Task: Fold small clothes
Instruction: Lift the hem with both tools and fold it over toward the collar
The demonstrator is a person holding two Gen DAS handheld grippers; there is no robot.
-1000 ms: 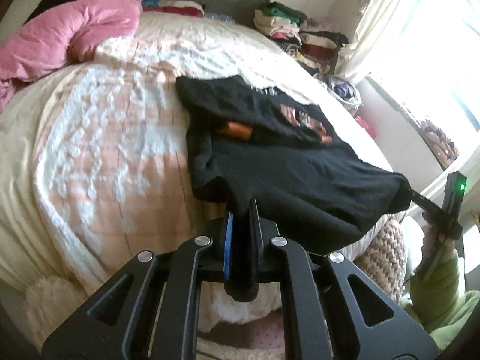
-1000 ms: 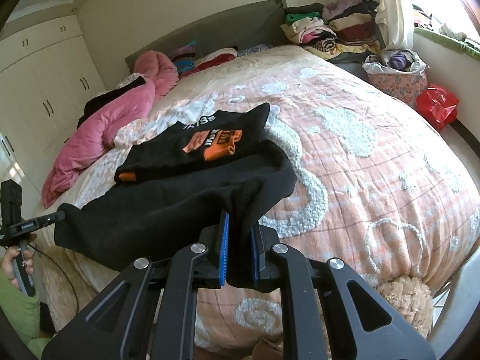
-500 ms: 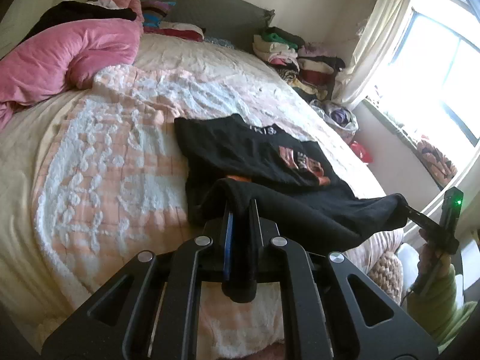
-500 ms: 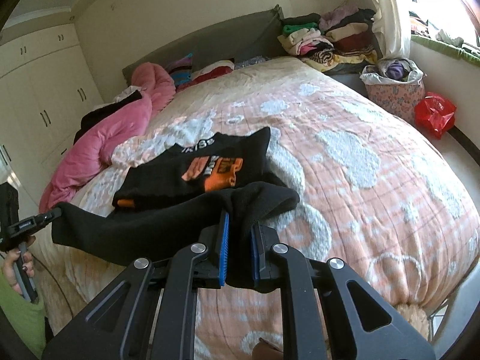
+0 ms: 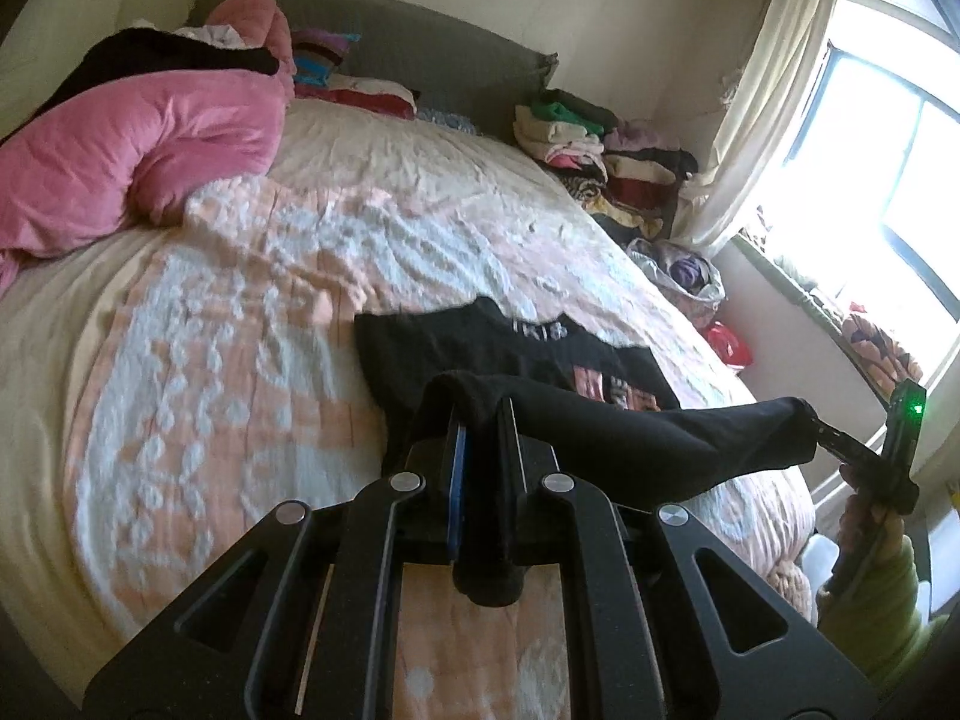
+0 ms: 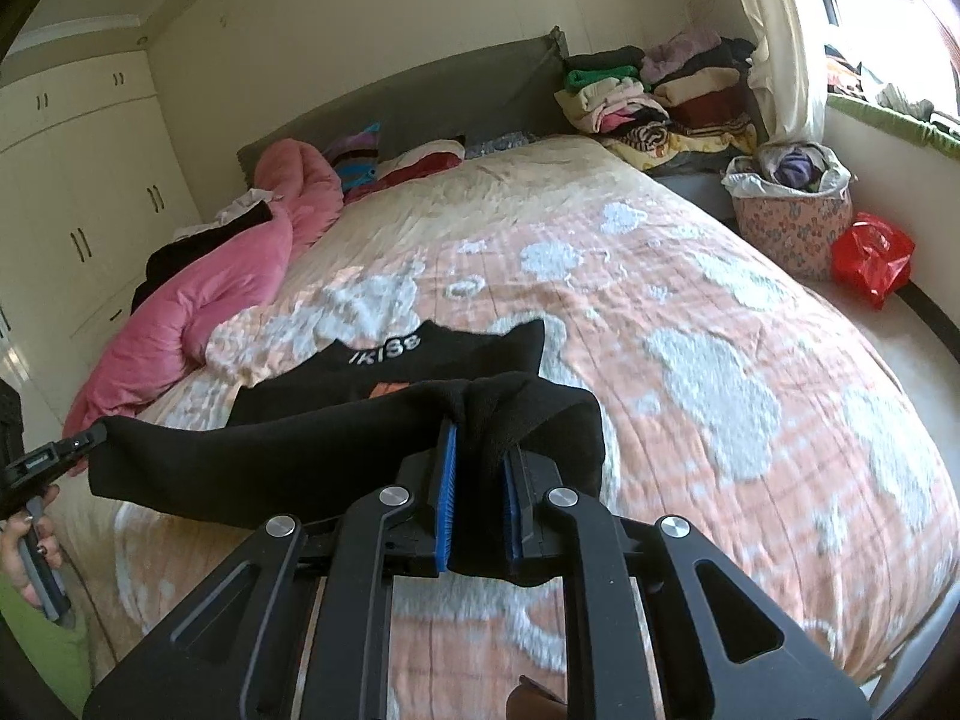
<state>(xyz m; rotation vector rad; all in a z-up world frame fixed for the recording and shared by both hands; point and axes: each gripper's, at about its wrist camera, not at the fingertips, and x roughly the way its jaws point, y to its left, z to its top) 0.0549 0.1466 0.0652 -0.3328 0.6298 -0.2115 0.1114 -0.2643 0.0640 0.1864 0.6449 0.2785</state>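
Note:
A small black shirt with an orange print and white letters lies partly folded on the pink and white bedspread. My left gripper is shut on one corner of its near hem. My right gripper is shut on the other corner; it also shows at the right of the left wrist view. The hem is stretched between them and held above the rest of the shirt. The left gripper shows at the left edge of the right wrist view.
A pink duvet is bunched at the bed's far left. Stacks of folded clothes sit beside the grey headboard. A basket of clothes and a red bag stand on the floor by the window.
Both grippers have lifted the shirt's near hem and carried it forward over the bed, over the shirt's printed front. The shirt's far part has stayed flat on the bedspread.

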